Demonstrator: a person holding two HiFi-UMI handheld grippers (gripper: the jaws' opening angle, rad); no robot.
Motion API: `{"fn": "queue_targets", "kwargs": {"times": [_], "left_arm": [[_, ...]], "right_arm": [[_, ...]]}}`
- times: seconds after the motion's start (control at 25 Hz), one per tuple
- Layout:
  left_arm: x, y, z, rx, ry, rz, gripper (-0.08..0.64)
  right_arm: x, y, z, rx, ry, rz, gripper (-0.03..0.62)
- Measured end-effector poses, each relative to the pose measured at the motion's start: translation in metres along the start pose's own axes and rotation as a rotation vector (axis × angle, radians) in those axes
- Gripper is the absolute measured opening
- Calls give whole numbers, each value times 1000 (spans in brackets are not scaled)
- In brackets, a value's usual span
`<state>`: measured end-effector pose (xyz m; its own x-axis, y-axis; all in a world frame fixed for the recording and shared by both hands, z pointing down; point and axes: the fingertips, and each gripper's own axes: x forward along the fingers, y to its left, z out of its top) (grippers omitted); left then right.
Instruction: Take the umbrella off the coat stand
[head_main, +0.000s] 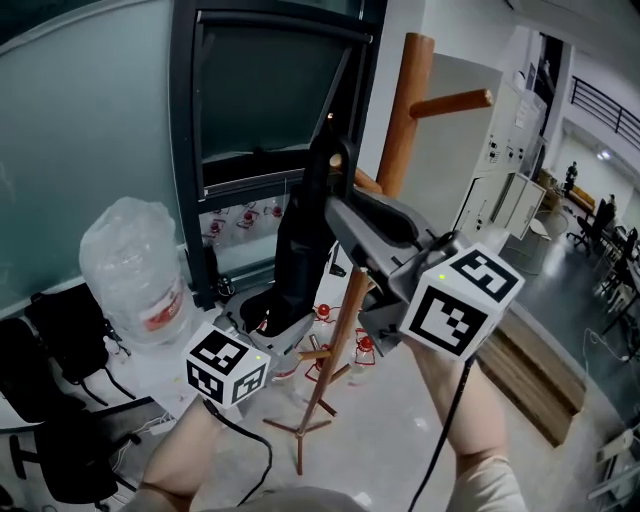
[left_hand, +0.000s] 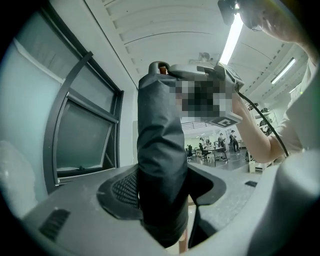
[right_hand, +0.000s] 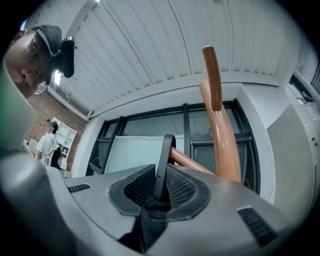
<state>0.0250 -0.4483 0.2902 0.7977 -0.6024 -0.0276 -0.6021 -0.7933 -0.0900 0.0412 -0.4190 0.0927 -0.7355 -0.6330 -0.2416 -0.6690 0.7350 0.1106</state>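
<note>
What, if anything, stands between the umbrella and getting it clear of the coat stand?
One wooden peg of the coat stand runs right behind the umbrella's top loop, which the right hand-held gripper clamps. Whether the loop encircles it cannot be told.

In my head view the left gripper (head_main: 283, 325) has its jaws half covered by the umbrella (head_main: 300, 250), whose lower end is lost behind that gripper. At centre frame the right gripper (head_main: 340, 195) hides the middle of the coat stand (head_main: 405, 110). In the left gripper view the umbrella runs off the bottom edge. In the right gripper view only its handle loop (right_hand: 165, 155) clears the jaws. The people (head_main: 605, 215) at far right of the head view are too small to make out.
</note>
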Motion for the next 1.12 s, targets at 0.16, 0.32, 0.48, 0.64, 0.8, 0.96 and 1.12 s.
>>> {"fn": "queue_targets", "kwargs": {"times": [0.16,0.32,0.48,0.64,0.8,0.96,1.12], "left_arm": [[-19,6,10,18,-7,34,272],[-37,5,18,51,0,77,272],[-49,2,24,71,10,102,272],[-75,4,17,90,18,127,272],[-102,8,0,107,33,155,272],[-115,6,-15,105,60,171,272],[-125,4,-35,94,88,177,272]], "right_arm": [[8,18,9,1,-24,39,66],[5,32,18,17,-48,85,66],[2,43,25,32,-71,139,66],[5,66,18,31,-75,169,67],[8,89,0,35,-70,192,69],[7,97,-14,60,-61,210,69],[6,103,-35,87,-34,221,69]]}}
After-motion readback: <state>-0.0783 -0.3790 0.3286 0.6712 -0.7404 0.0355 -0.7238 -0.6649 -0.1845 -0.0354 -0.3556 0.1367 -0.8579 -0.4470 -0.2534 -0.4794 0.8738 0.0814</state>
